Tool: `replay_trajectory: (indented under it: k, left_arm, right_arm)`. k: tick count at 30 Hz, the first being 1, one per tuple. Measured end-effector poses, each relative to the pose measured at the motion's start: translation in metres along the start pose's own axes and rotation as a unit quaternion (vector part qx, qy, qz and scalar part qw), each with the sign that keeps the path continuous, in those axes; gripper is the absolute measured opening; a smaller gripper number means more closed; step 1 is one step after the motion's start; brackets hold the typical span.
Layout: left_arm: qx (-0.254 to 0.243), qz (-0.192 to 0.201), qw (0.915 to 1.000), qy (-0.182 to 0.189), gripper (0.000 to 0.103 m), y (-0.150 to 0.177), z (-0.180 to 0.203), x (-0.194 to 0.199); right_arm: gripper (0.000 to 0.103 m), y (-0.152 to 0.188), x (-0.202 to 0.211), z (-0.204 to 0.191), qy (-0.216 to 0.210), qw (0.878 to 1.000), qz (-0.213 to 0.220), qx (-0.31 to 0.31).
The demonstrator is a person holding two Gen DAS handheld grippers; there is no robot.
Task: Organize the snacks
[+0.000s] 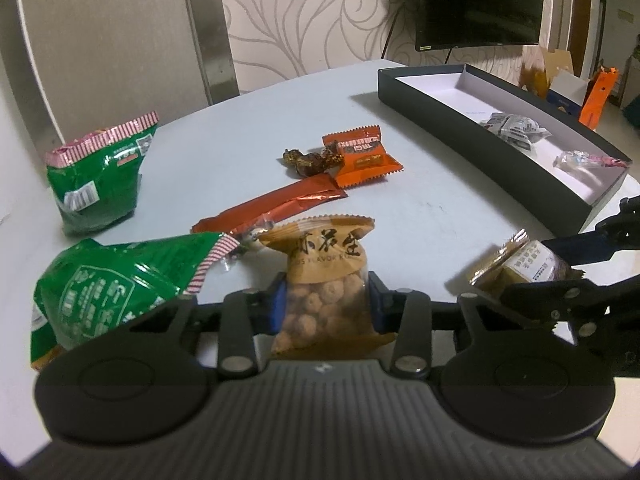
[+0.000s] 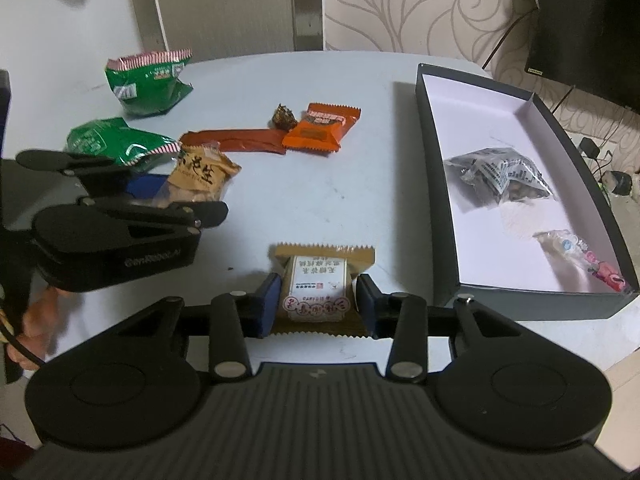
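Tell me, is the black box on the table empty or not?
Not empty. The box has no lid on, and its white floor holds a grey packet and a small clear-wrapped sweet.

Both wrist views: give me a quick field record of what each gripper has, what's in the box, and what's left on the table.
left gripper: shut on peanut packet
right gripper: shut on gold-wrapped cake
box: open, dark outside, white inside, on the table's right side
in box: clear printed packet; small pink-and-clear candy
on table: two green bags, long red stick pack, orange packet, brown wrapped candy
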State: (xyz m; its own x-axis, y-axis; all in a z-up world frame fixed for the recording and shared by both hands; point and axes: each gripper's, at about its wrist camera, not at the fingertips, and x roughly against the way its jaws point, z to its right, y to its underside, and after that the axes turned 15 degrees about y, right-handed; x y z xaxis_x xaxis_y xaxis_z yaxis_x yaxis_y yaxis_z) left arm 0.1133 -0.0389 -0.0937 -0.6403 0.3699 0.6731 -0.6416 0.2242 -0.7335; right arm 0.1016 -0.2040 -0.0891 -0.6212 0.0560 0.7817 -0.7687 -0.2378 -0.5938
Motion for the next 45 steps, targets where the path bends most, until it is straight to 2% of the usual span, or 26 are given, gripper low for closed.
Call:
replay_trajectory:
  k: [5, 9, 11, 12, 13, 14, 15, 17, 18, 19, 31, 45]
  left_arm:
    - [-0.006, 0.0, 1.0, 0.002, 0.043, 0.002, 0.001, 0.001]
    - [-0.004, -0.002, 1.0, 0.0, 0.043, 0.003, 0.001, 0.002]
    - [-0.005, -0.003, 1.0, 0.0, 0.043, 0.002, 0.001, 0.001]
    - [-0.005, -0.004, 1.0, 0.0, 0.043, 0.002, 0.001, 0.001]
    - [-0.004, -0.005, 1.0, 0.0, 0.043, 0.001, 0.001, 0.001]
    - [-0.003, -0.007, 1.0, -0.002, 0.044, 0.001, 0.001, 0.001]
    - [-0.001, -0.009, 1.0, -0.001, 0.044, 0.0, 0.001, 0.0]
    - [0.003, -0.012, 0.9999, 0.002, 0.044, -0.001, -0.001, -0.001]
    - [0.002, -0.011, 0.9999, 0.003, 0.044, -0.002, -0.001, -0.002]
    - [0.0, -0.01, 0.9999, 0.005, 0.043, -0.002, -0.001, -0.003]
    - [-0.008, -0.001, 1.0, -0.001, 0.043, -0.004, 0.0, 0.003]
    - [0.02, 0.018, 0.9996, -0.013, 0.043, -0.011, -0.008, 0.013]
  right_arm:
    - [0.046, 0.001, 0.005, 0.002, -0.008, 1.0, -0.004, -0.008]
    - [0.048, 0.006, -0.003, -0.002, 0.002, 1.0, -0.015, 0.008]
    - [0.054, 0.005, -0.004, -0.003, 0.001, 1.0, -0.016, 0.001]
    - [0.066, 0.004, -0.006, -0.003, -0.002, 1.0, -0.019, -0.004]
    - [0.071, 0.004, -0.008, -0.004, -0.002, 1.0, -0.019, -0.005]
    - [0.072, 0.004, -0.009, -0.006, 0.004, 1.0, -0.017, 0.0]
    - [0.071, 0.003, -0.01, -0.009, 0.01, 1.0, -0.013, 0.009]
    - [0.064, 0.001, -0.011, -0.01, 0.008, 1.0, -0.009, 0.017]
    - [0.047, 0.0, -0.01, -0.009, 0.009, 1.0, -0.007, 0.017]
    - [0.046, -0.002, -0.009, -0.008, 0.008, 1.0, -0.008, 0.018]
    - [0.044, -0.004, 0.014, -0.003, -0.023, 1.0, 0.0, -0.003]
    - [0.044, -0.002, 0.042, 0.004, -0.075, 0.997, 0.005, -0.036]
